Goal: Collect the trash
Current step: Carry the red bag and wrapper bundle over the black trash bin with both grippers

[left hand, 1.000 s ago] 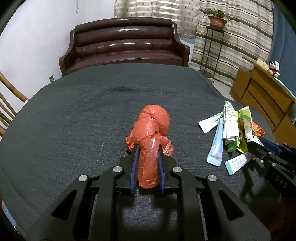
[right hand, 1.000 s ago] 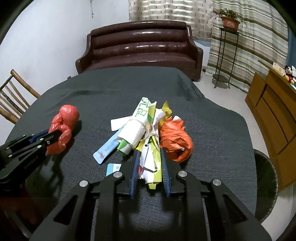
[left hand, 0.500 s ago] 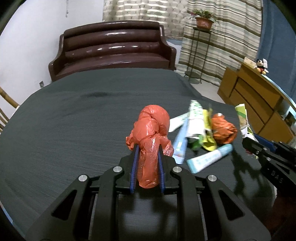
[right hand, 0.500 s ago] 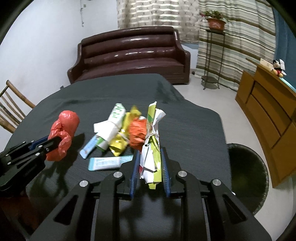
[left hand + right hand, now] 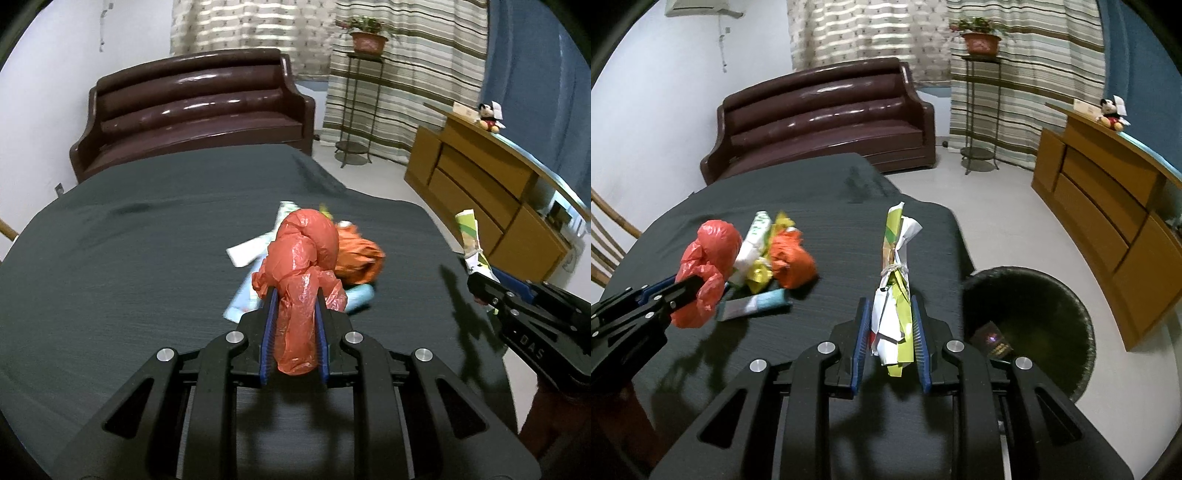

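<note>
**A lived-in home sitting room**

A dark brown leather sofa [image 5: 827, 118] stands against the far white wall, with striped curtains [image 5: 1027, 66] hanging to its right. A potted plant [image 5: 980, 38] sits on a thin metal stand [image 5: 980, 118] before the curtains. On the right, a wooden sideboard [image 5: 1108, 192] carries a plush mouse toy [image 5: 1111, 114]. Nearer, a bench under dark grey cloth [image 5: 820, 206] has a wooden chair [image 5: 605, 236] at its left and a round black waste bin [image 5: 1034, 325] on the pale floor at its right.
</note>
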`<state>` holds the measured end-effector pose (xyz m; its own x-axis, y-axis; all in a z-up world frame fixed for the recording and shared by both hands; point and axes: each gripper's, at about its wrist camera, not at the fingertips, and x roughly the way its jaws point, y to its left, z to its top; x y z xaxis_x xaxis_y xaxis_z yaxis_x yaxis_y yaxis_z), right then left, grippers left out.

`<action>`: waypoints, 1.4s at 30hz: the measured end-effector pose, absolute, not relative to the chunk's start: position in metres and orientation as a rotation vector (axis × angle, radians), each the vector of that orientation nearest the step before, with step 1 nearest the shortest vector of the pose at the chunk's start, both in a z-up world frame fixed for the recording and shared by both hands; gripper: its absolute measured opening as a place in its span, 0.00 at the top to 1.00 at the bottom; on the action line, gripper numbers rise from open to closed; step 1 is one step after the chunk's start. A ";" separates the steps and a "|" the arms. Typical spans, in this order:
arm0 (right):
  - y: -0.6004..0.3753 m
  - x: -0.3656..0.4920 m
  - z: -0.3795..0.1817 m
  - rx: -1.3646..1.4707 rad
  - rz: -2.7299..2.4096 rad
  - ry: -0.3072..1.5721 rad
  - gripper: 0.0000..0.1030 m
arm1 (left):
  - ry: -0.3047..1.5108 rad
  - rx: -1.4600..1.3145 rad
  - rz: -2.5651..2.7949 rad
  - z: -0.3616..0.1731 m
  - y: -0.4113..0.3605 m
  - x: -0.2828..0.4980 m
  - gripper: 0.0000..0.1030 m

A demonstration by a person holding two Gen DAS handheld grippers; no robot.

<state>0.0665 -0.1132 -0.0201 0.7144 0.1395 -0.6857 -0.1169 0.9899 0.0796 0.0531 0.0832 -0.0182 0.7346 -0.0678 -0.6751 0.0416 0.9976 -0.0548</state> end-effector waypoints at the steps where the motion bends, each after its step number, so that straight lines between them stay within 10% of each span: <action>1: -0.120 0.065 -0.021 0.036 0.135 0.761 0.77 | 0.743 -0.033 -0.066 -0.018 0.079 0.054 0.82; 42: -0.242 0.068 -0.047 0.158 -0.072 0.786 0.77 | 0.784 0.139 -0.277 -0.045 -0.101 0.099 0.82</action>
<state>0.0676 -0.2422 -0.0467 0.7047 -0.0057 -0.7094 0.1232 0.9858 0.1145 0.0988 -0.1013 -0.0453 0.6744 -0.1942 -0.7124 0.2972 0.9546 0.0211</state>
